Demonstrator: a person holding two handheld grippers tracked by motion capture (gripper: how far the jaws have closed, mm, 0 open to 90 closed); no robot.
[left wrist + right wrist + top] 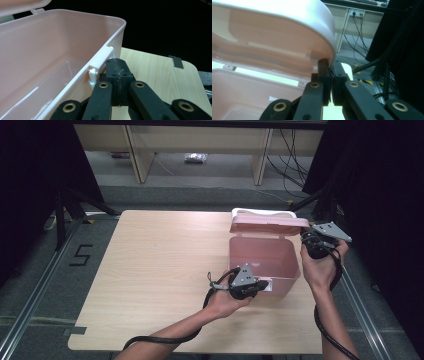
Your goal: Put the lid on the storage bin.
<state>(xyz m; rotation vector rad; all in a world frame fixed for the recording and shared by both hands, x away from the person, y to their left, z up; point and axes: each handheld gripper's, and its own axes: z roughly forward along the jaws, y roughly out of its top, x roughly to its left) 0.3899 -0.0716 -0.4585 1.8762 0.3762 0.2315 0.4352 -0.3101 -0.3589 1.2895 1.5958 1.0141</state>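
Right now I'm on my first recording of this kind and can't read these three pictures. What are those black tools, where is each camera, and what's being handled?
A person holds a hand-held two-jaw gripper in each hand. One camera looks down from above on a wooden table. The other two cameras ride on the grippers and look along their black jaws. On the table stands a pink plastic box, open and looking empty. The left gripper is shut on the white latch at the box's front wall. The right gripper pinches the edge of the lid, holding it raised.
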